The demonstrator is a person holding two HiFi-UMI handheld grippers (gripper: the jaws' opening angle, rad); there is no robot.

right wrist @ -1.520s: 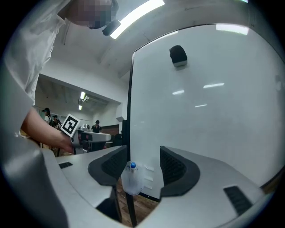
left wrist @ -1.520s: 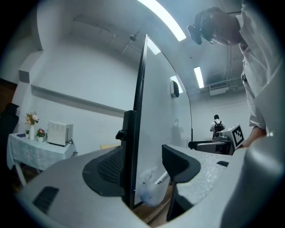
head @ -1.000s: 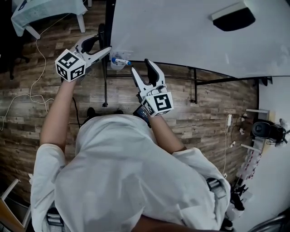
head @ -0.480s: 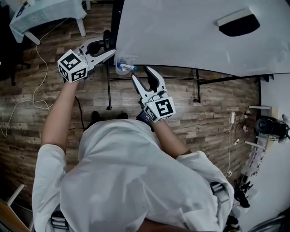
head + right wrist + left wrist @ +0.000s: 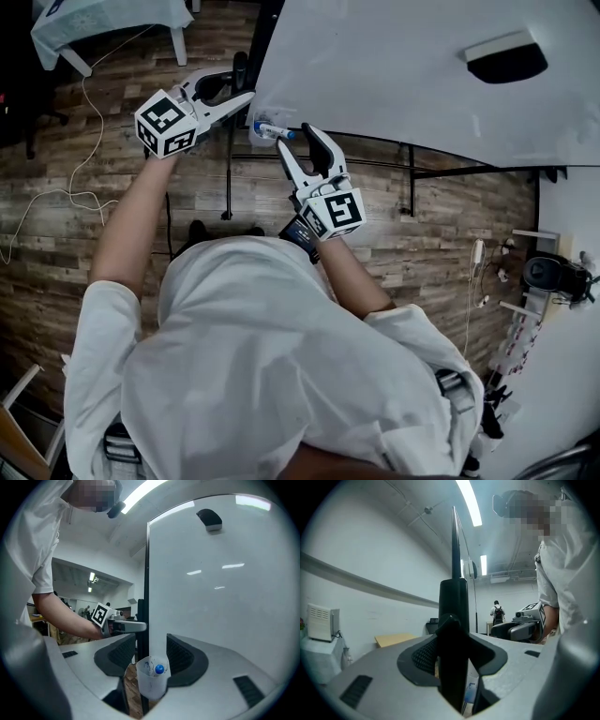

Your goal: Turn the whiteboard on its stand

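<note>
The whiteboard [image 5: 403, 66] tilts across the top of the head view, a black eraser [image 5: 506, 61] stuck on it. My left gripper [image 5: 239, 90] is at its left edge; in the left gripper view the black frame post [image 5: 453, 597] fills the gap between the closing jaws, and both pads touch it. My right gripper [image 5: 298, 141] is at the board's lower left corner. Its jaws straddle the frame edge [image 5: 146, 597] and a clear cup [image 5: 151, 677] holding a blue-capped marker [image 5: 159, 669], with space on both sides.
The stand's black bars [image 5: 394, 164] run under the board over a wood-plank floor. A white cable [image 5: 56, 216] trails at the left, a cloth-covered table [image 5: 103, 23] stands at the top left, and equipment [image 5: 553, 272] is by the right wall. A person [image 5: 498, 612] stands far off.
Both grippers have moved up and right toward the board's left edge. The left jaws have narrowed around the frame post.
</note>
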